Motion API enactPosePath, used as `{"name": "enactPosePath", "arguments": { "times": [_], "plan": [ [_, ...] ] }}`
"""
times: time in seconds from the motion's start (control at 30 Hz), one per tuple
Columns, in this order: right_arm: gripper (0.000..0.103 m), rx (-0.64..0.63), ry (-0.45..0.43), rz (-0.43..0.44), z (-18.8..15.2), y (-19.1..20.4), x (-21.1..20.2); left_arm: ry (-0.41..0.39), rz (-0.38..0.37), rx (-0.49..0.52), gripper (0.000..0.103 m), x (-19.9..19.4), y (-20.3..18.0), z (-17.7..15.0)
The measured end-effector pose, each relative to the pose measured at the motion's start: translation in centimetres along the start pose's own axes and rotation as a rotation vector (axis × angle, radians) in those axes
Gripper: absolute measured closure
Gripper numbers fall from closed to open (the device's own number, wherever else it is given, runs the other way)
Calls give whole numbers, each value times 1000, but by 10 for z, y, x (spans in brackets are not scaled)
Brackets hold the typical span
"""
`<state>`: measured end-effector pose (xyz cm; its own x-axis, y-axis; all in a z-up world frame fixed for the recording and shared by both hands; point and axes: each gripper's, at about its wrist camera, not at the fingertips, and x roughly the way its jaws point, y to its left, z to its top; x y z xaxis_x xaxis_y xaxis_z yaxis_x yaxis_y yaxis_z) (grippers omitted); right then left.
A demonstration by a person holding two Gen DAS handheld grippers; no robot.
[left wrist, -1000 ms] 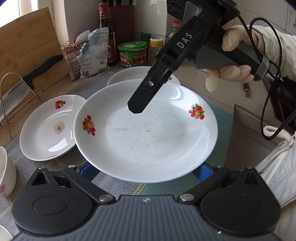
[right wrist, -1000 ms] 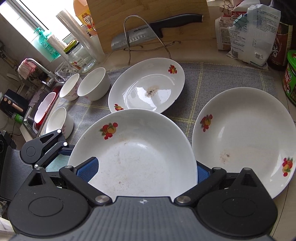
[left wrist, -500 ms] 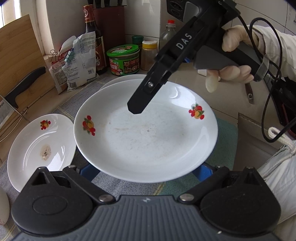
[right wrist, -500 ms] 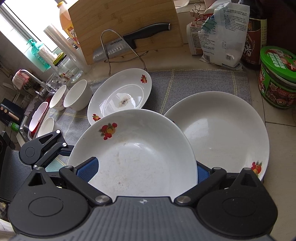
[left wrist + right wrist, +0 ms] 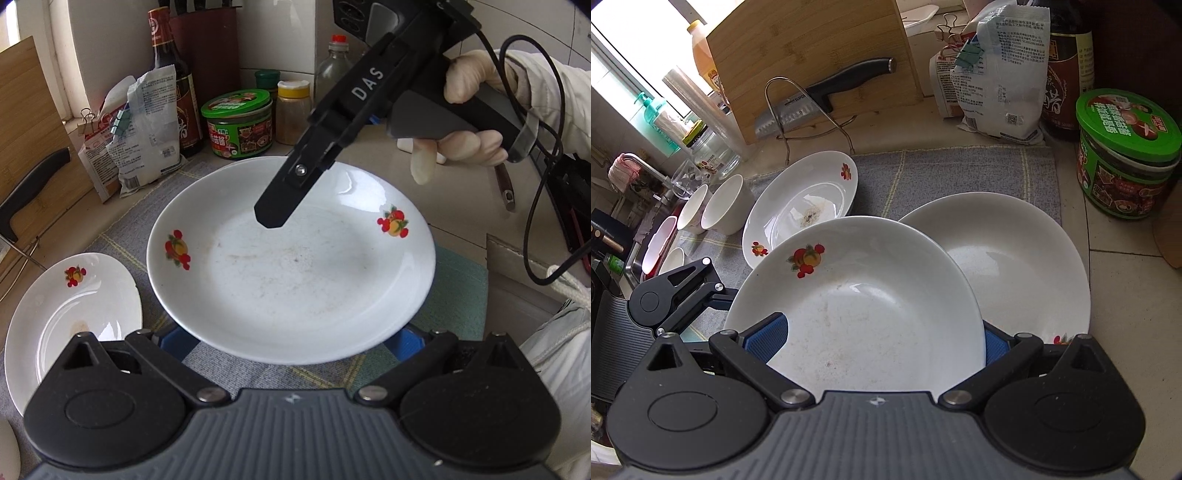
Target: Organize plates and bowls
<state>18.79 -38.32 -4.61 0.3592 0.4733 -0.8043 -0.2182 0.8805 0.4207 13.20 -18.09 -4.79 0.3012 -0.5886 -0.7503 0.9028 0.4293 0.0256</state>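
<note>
Over the grey mat (image 5: pixel 960 173), carried plate (image 5: pixel 864 306) hangs partly above the resting plate (image 5: pixel 1015 258), offset toward the bowls (image 5: pixel 720 210); both grippers, left gripper (image 5: pixel 288 339) and right gripper (image 5: pixel 875 339), clamp its near rims, so it must shift away from the bowls to stack

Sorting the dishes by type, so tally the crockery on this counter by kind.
Plates: 3 (held plate, plate beneath it, smaller plate)
Bowls: 4 (two side by side, two further left, partly hidden)
Total: 7
</note>
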Motion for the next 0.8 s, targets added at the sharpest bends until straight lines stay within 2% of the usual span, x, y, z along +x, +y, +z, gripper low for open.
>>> {"name": "enactPosePath", "arguments": {
  "times": [0.8],
  "plan": [
    [0, 35, -8, -12, 10, -36, 7, 38, -15, 3, 1, 36, 18, 21]
  ]
}}
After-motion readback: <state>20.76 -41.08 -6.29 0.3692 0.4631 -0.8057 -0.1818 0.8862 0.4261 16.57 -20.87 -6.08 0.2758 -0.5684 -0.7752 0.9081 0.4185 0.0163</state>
